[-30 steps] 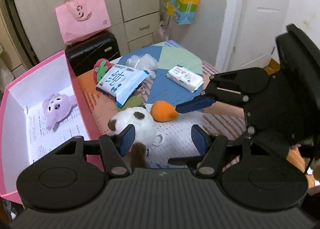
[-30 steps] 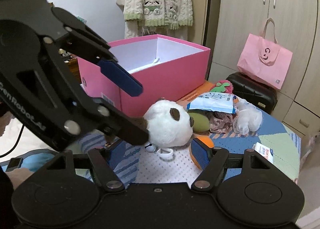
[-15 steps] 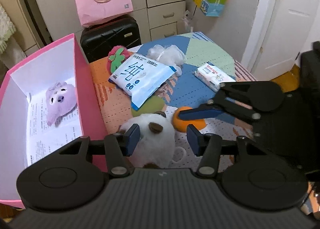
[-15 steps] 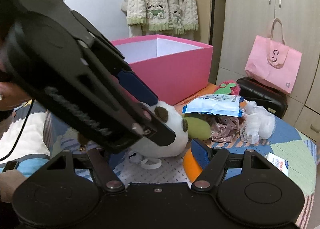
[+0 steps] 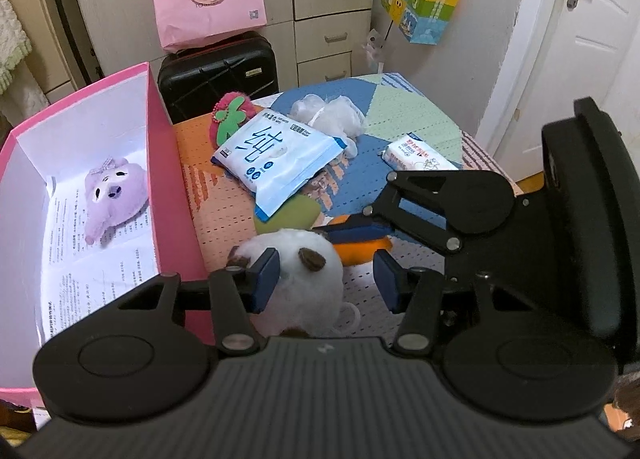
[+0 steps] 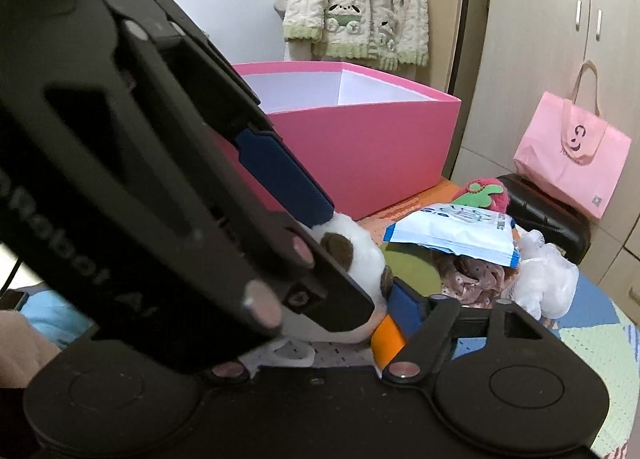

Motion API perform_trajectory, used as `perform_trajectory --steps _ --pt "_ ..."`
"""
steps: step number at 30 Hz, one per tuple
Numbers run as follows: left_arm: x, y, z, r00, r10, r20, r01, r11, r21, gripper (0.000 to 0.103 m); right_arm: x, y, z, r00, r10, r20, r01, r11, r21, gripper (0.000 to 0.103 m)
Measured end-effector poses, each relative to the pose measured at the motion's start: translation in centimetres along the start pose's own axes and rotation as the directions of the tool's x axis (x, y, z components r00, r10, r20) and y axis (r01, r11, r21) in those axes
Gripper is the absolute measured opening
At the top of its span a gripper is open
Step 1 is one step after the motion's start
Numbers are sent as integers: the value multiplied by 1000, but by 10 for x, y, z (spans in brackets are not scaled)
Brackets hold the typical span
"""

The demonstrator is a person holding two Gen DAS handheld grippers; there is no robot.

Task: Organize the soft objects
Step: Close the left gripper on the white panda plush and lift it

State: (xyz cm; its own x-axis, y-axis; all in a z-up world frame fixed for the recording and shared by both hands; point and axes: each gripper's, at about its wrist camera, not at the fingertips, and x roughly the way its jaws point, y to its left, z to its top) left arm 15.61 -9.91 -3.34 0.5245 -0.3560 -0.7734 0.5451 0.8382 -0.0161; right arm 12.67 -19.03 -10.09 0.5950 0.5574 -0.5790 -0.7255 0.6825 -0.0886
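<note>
Left wrist view, step: left gripper [image 5: 326, 279] has its fingers spread wide around the white plush [image 5: 304, 283]; the left pad touches its fur, the right pad stands clear, so nothing is gripped yet. I judge this the approach to a pick.
Left wrist view, right gripper: right gripper [image 5: 352, 227] reaches in from 3 o'clock over the orange toy [image 5: 360, 249]; how far its fingers are parted I cannot tell.
Left wrist view, next move: likely close on the plush, lift it, and carry it toward 9 o'clock into the box [image 5: 164, 163], where a purple plush [image 5: 116, 199] lies on printed paper.
Left wrist view, surface: table [image 5: 408, 115] under a patchwork cloth, holding a blue pack [image 5: 276, 155], a small pack [image 5: 416, 153], a white puff [image 5: 328, 115], a red-green toy [image 5: 232, 119].
Left wrist view, room: suitcase [image 5: 218, 71] and pink bag [image 5: 208, 7] at 12 o'clock, door [image 5: 580, 43] at 2 o'clock.
Right wrist view, step: the left tool fills the left half; one blue finger [image 6: 404, 309] of the right gripper sits beside the orange toy [image 6: 386, 339], the other is hidden.
Right wrist view, room: box at 12 o'clock, knit cardigan [image 6: 356, 3] hanging behind it.
</note>
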Motion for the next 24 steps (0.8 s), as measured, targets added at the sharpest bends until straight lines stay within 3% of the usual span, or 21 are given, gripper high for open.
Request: perform_trajectory --steps 9,17,24 --pt "-10 -11 -5 997 -47 57 46 999 15 54 -33 9 -11 998 -60 36 58 997 42 74" --pt "-8 -12 -8 998 -26 63 27 1000 -14 60 -47 11 -9 994 -96 60 92 993 68 73" --pt "-9 -10 -16 997 -26 77 26 1000 -1 49 -53 16 -7 991 -115 62 110 991 76 72"
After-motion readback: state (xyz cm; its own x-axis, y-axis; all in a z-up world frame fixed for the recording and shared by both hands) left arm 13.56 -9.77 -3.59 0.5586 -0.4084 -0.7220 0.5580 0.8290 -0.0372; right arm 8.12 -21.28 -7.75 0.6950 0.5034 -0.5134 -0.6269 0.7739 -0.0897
